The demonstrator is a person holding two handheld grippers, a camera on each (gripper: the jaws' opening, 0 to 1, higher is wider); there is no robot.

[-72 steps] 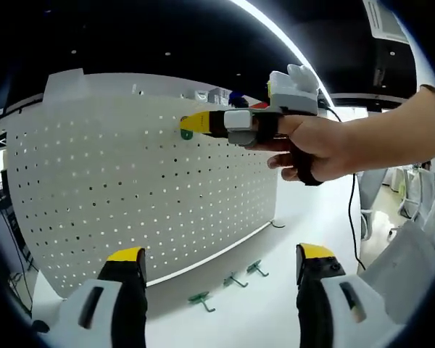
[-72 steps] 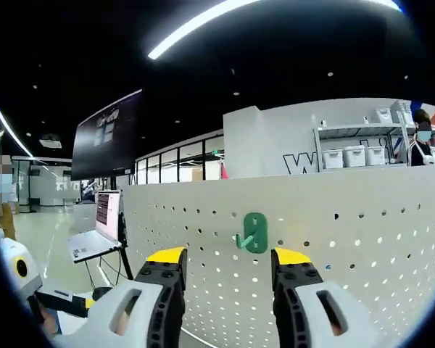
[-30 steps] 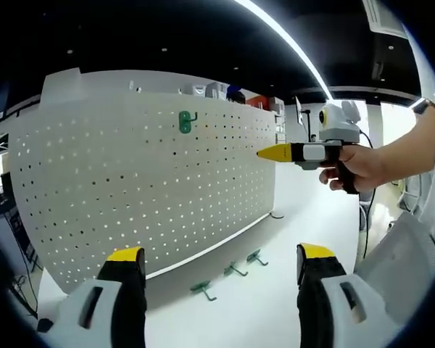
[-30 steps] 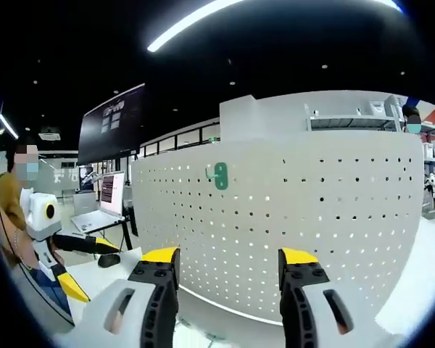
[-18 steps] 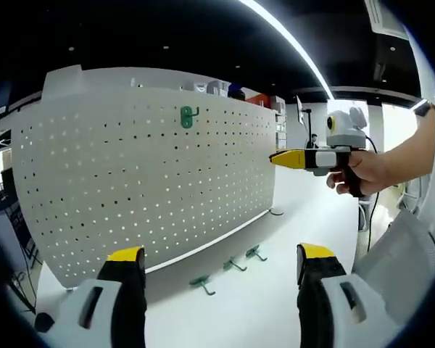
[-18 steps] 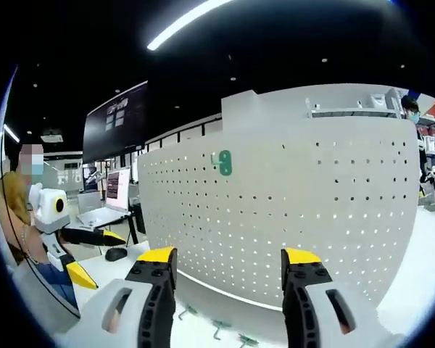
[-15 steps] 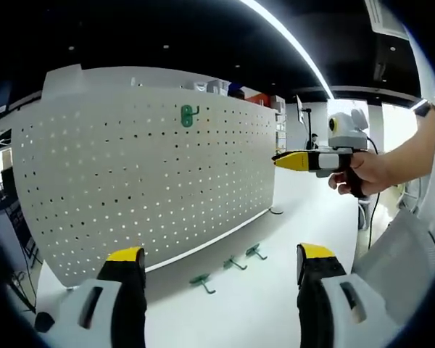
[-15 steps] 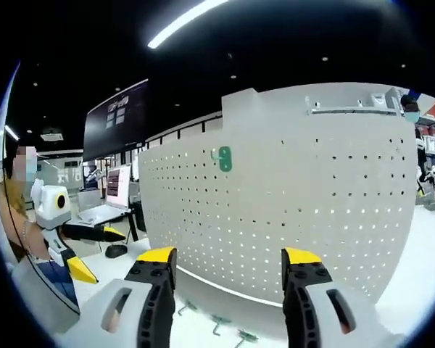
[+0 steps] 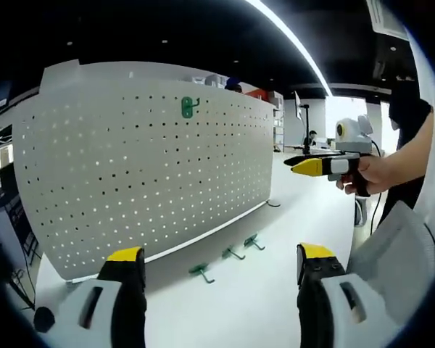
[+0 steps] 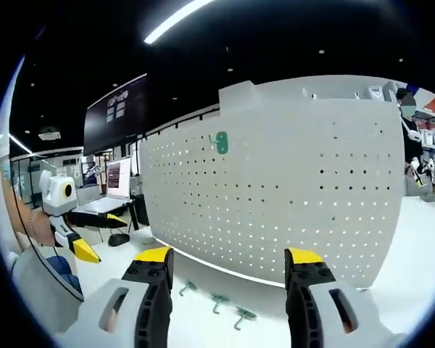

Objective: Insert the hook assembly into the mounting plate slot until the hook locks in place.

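One green hook [image 9: 190,107] sits seated near the pegboard [image 9: 145,167] top edge, so with both grippers, left [image 9: 216,279] and right [image 10: 228,279], wide and empty, the insertion looks done; next is simply stopping.

- My pegboard [image 9: 145,167] at frame centre is white, dotted with an even grid of dark holes.
- The hook [image 9: 189,107] near its top edge is green.
- Three loose hooks [image 9: 228,254] on the white table [image 9: 275,239] below are green too.
- I see yellow tips on black jaws.

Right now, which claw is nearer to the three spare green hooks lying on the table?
Left. The left claw hangs just before the spare hooks at the pegboard's foot; the right claw is held higher, off to the side.
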